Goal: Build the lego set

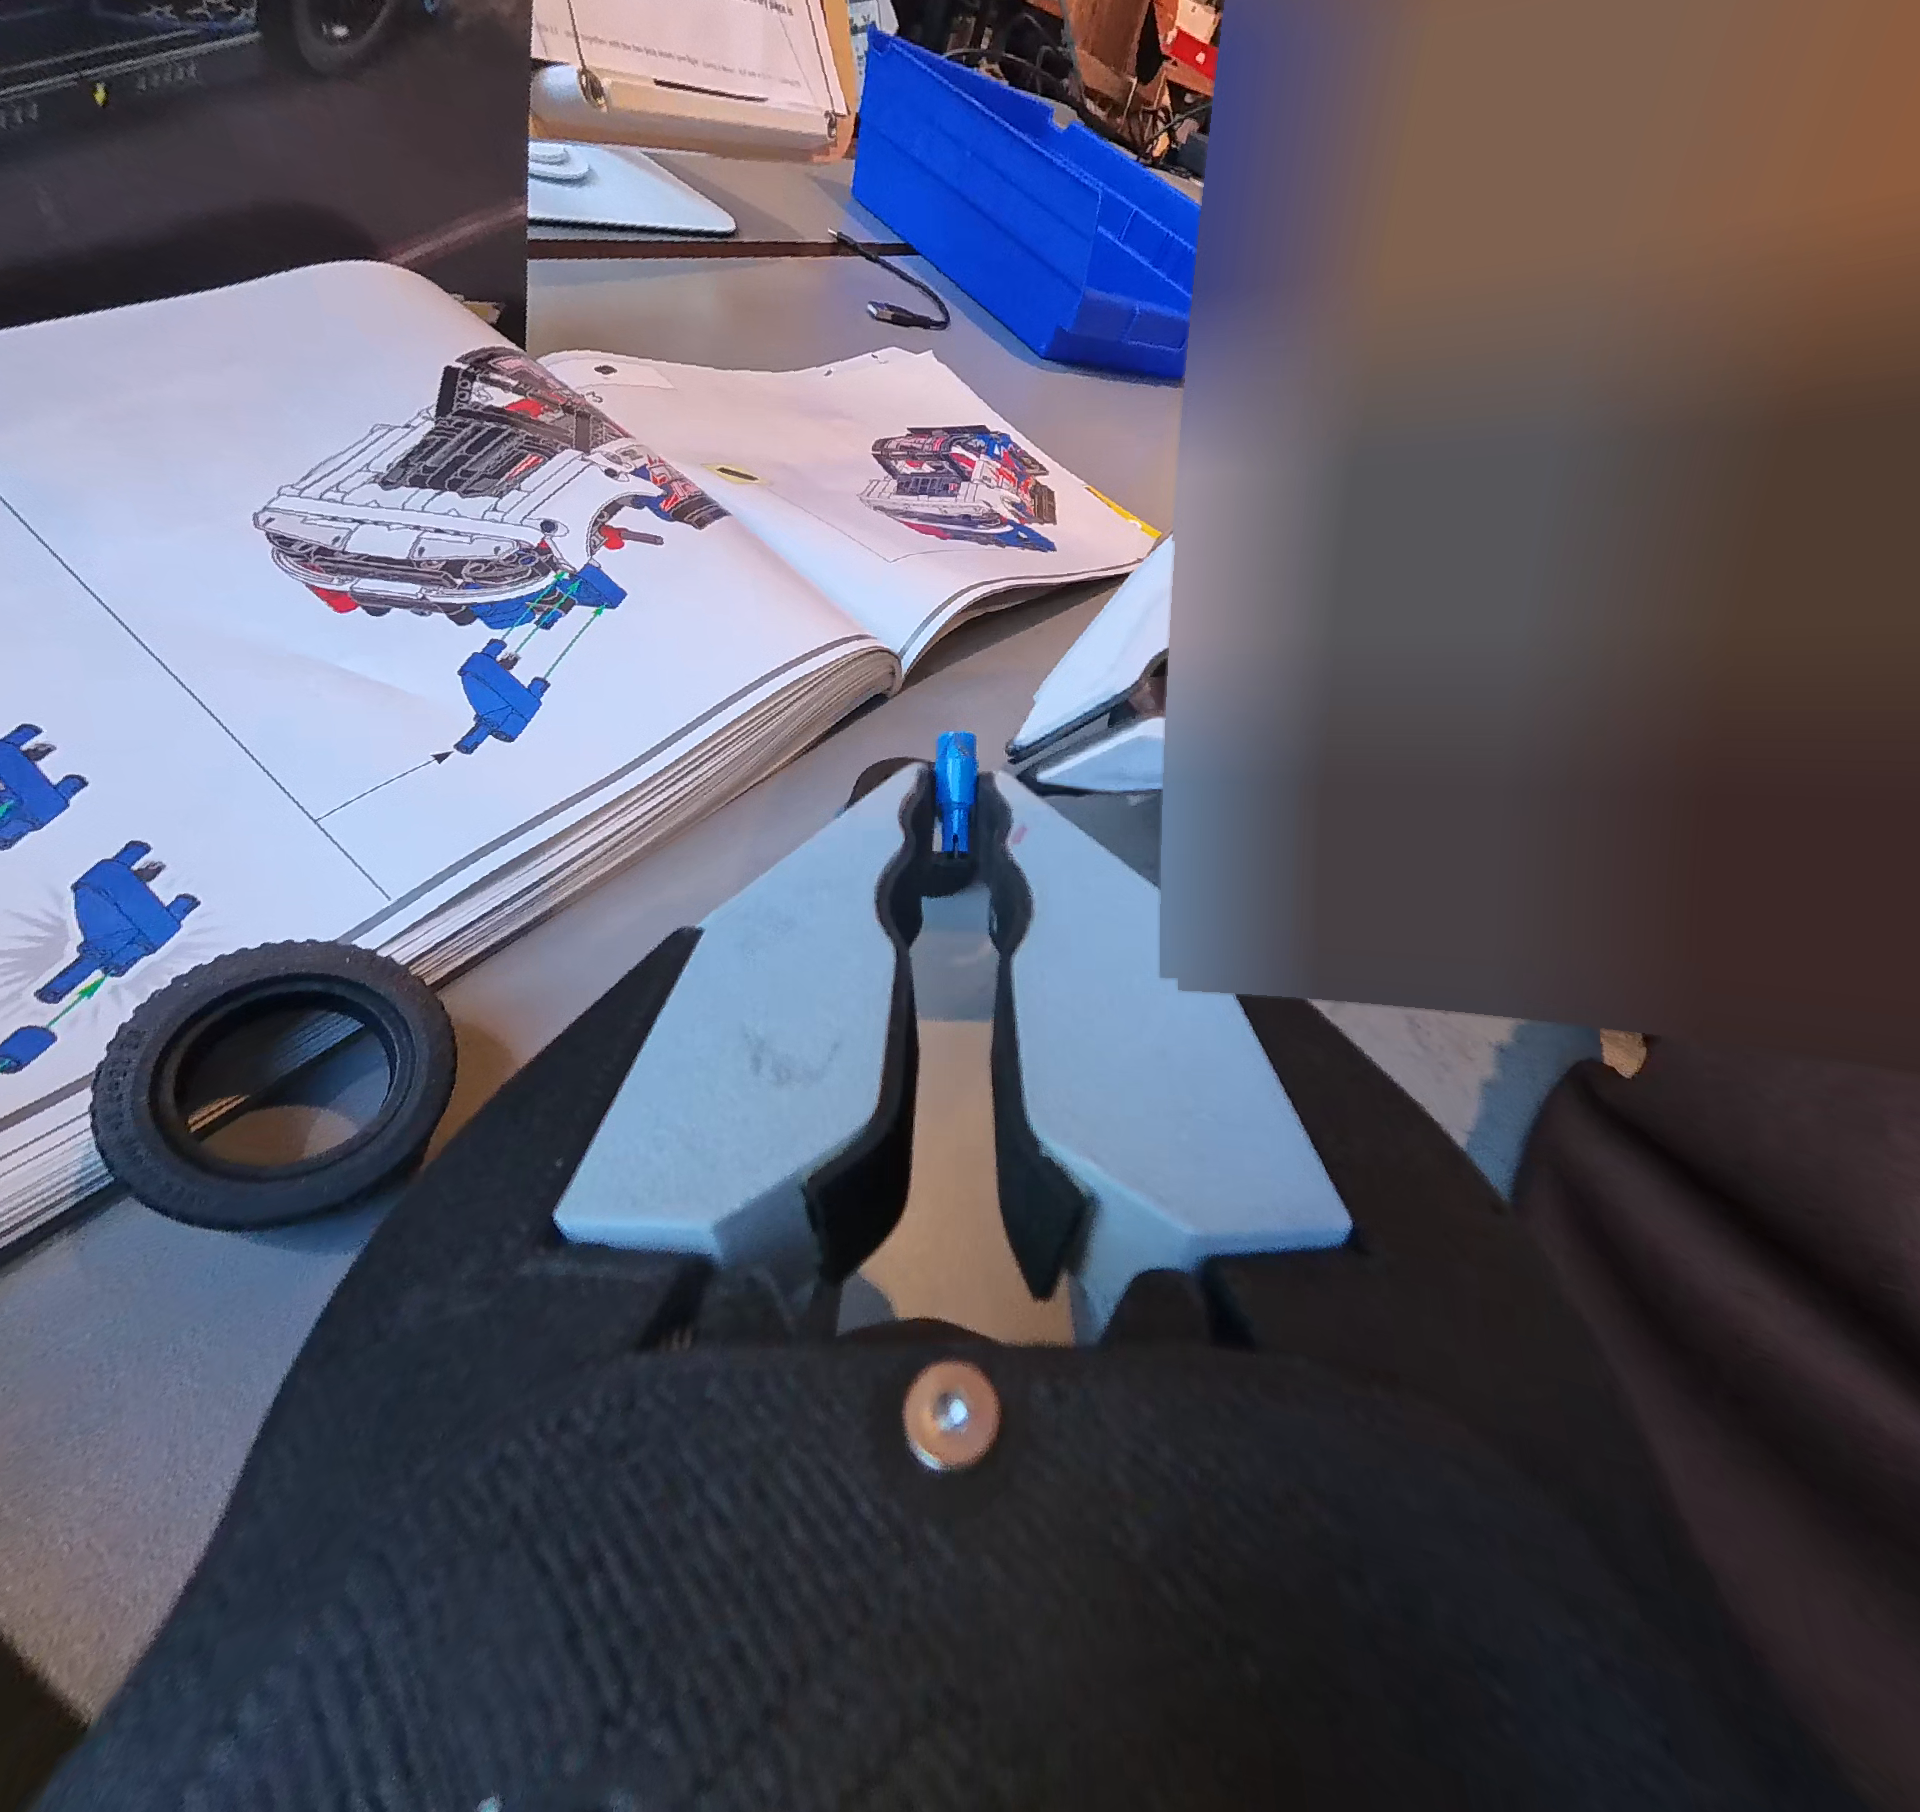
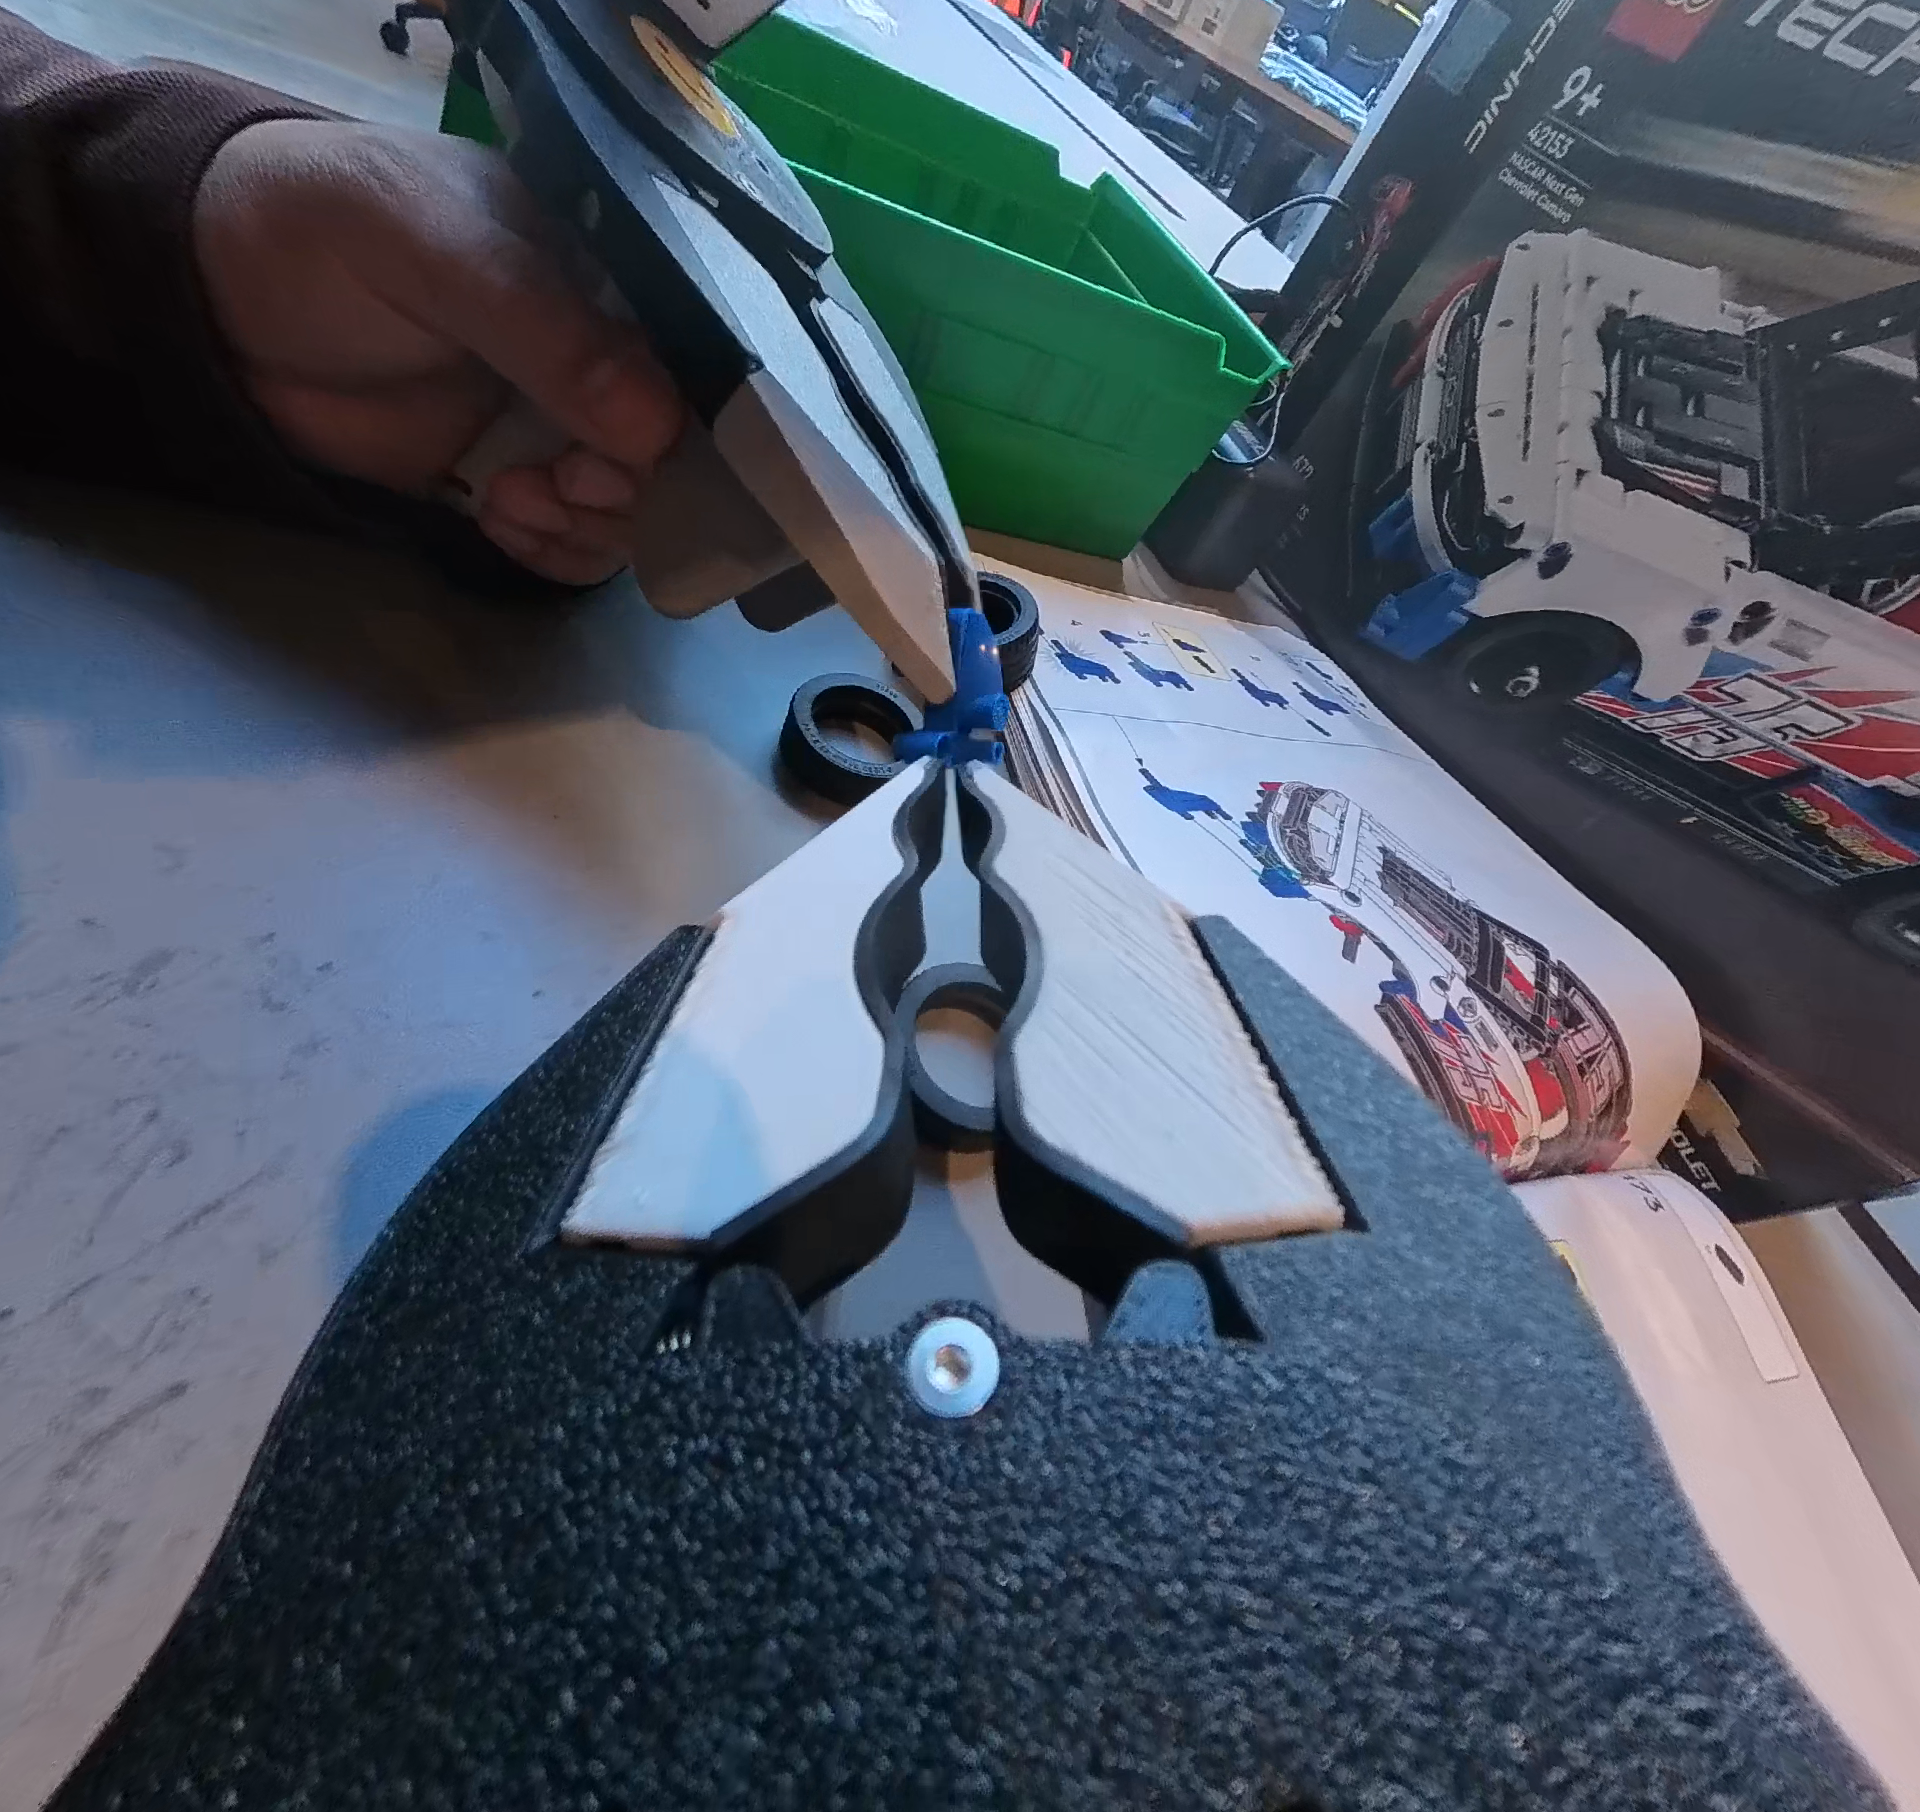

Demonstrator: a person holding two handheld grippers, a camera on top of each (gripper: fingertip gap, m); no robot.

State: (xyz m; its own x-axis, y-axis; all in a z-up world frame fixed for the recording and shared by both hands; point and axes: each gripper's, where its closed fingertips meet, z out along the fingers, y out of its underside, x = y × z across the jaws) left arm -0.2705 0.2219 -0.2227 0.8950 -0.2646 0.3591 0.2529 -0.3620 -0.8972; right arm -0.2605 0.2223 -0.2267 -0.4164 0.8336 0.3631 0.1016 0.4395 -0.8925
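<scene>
Right wrist view: ribbed rubber tyre beside glossy blue piece.

glossy blue plastic piece; matt black rubber tyre; smooth paper manual.

looks like a workshop or lab space: a grey worktable flanked by a blue parts bin and green bins, cluttered benches seen behind
</scene>
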